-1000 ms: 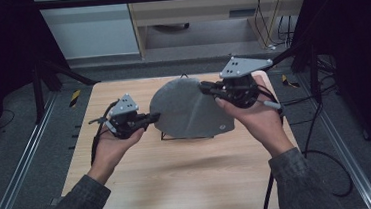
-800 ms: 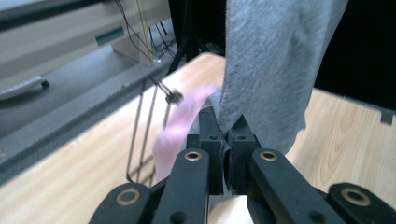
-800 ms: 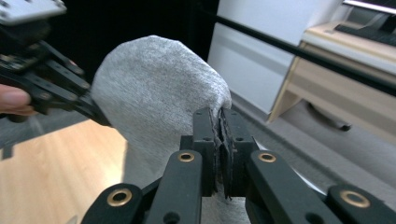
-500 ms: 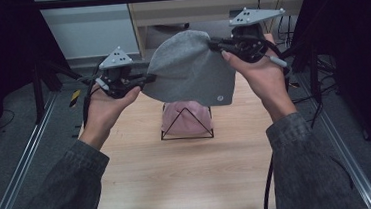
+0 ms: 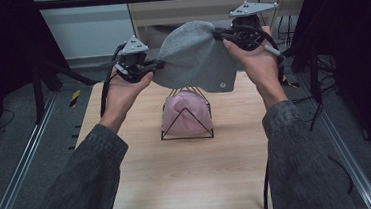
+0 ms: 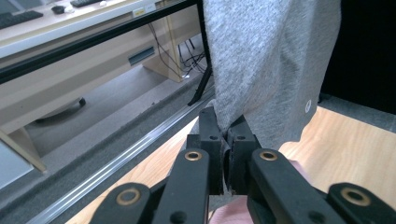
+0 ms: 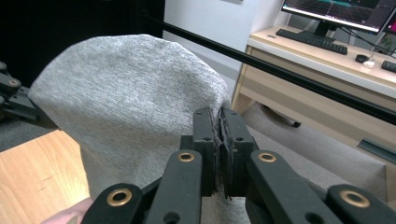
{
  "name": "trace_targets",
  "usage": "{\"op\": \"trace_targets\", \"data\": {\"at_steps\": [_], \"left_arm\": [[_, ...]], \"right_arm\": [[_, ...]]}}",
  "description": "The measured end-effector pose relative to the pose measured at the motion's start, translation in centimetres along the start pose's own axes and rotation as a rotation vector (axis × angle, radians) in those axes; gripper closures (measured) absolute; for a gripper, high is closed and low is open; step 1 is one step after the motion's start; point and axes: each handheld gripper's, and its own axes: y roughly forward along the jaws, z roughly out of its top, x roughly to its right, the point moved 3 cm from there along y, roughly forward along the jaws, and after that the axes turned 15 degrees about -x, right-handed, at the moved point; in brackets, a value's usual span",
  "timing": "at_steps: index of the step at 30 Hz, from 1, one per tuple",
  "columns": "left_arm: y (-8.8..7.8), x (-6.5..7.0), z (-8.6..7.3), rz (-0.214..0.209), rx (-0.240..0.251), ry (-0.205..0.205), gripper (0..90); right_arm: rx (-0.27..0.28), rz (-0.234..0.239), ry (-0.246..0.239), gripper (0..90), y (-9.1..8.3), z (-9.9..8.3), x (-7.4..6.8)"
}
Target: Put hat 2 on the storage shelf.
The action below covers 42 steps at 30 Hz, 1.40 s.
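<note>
My left hand-held gripper (image 5: 156, 65) is clamped on one edge of the grey beanie (image 5: 195, 56), my right hand-held gripper (image 5: 216, 33) clamped on the opposite edge. Beanie hangs stretched between them, above the far half of the bench (image 5: 179, 175). Pink hat (image 5: 186, 112) on black wire stand (image 5: 187, 134) directly below, mid-bench.

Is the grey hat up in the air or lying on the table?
In the air: the grey hat hangs between the left claw and right claw.
</note>
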Motion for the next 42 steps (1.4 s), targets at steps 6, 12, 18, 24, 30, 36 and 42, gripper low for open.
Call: {"op": "trace_targets", "data": {"at_steps": [6,12,18,24,30,36,42], "left_arm": [[1.7,-0.9,-0.6,0.002,-0.009,-0.024,87.6],[2.8,-1.9,-1.3,0.028,-0.012,-0.038,87.6],[3.7,-2.9,-2.0,0.039,-0.022,-0.059,87.6],[4.1,-3.2,-2.2,0.054,-0.016,-0.05,87.5],[5.5,-3.4,-4.0,0.042,-0.038,-0.065,87.5],[6.3,-3.5,-5.1,0.033,-0.053,-0.077,87.5],[7.0,-3.5,-6.3,0.022,-0.062,-0.095,87.5]], "right_arm": [[-0.015,0.0,0.005,86.0,1.7,-0.6,0.5],[-0.027,-0.003,0.017,86.0,3.4,-1.0,0.5],[-0.031,-0.006,0.02,86.0,4.8,-1.3,0.2],[-0.016,-0.001,0.041,86.0,5.6,-1.4,0.2],[-0.043,0.008,0.038,86.0,6.7,-2.5,-0.2],[-0.055,0.027,0.04,86.0,7.3,-3.5,-0.6],[-0.069,0.05,0.043,86.0,8.0,-4.7,-1.2]]}}
